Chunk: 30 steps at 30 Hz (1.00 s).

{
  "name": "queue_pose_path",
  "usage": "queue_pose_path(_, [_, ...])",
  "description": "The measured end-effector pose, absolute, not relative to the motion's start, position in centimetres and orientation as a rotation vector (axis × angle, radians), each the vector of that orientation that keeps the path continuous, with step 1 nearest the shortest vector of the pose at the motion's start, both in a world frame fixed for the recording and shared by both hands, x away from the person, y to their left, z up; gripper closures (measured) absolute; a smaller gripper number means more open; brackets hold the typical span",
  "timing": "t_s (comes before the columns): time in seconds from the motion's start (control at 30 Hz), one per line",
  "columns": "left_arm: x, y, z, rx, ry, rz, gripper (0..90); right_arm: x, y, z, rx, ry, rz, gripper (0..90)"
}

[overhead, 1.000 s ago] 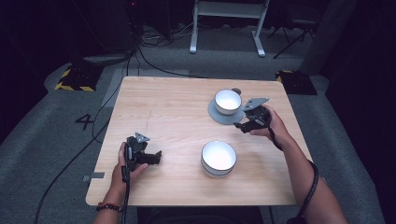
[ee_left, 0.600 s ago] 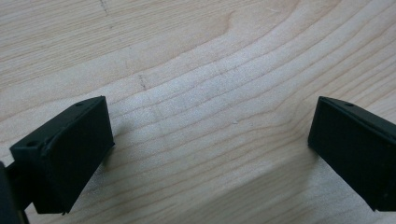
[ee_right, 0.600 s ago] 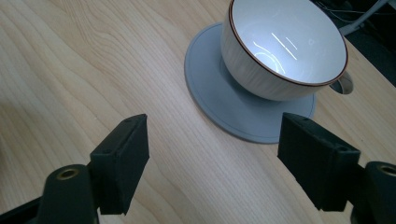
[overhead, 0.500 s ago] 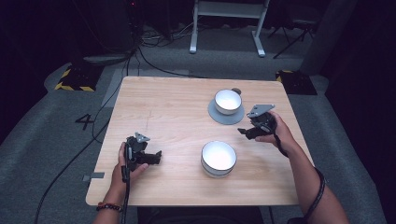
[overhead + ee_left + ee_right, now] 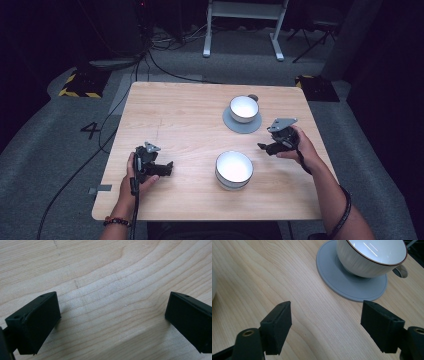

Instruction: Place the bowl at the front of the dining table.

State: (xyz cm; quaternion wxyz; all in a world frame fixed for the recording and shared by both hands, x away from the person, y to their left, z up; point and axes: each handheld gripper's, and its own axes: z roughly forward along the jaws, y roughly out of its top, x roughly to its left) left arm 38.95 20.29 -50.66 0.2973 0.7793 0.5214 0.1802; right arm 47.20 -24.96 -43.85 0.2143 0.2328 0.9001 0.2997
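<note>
A white cup (image 5: 244, 108) with a dark rim stands on a grey saucer (image 5: 241, 125) at the far right of the wooden table (image 5: 190, 105). A white bowl (image 5: 234, 169) sits nearer the front. My right gripper (image 5: 265, 146) is held just right of the bowl and in front of the saucer, open with nothing between its jaws. In the right gripper view the cup (image 5: 372, 255) and saucer (image 5: 352, 287) lie beyond the open gripper (image 5: 325, 325). My left gripper (image 5: 167, 169) rests at the front left, open over bare wood (image 5: 112, 315).
Bare wood spans the table's left half and middle. Cables (image 5: 125, 85) trail over the grey floor to the left. A white stand (image 5: 245, 20) is behind the table, and yellow-black striped pads (image 5: 80, 85) lie by its far corners.
My right gripper has drawn back from the cup toward the front edge and sunk a little, jaws still wide. The left gripper has stayed put.
</note>
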Motion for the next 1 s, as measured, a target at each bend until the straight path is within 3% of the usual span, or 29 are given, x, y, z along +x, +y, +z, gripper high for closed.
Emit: queue_pose_path(1.0, [39.0, 20.3, -50.7, 2.072, 1.386, 0.479, 0.0, 44.7, -26.1, -45.2, 0.625, 2.513, 0.793, 24.4])
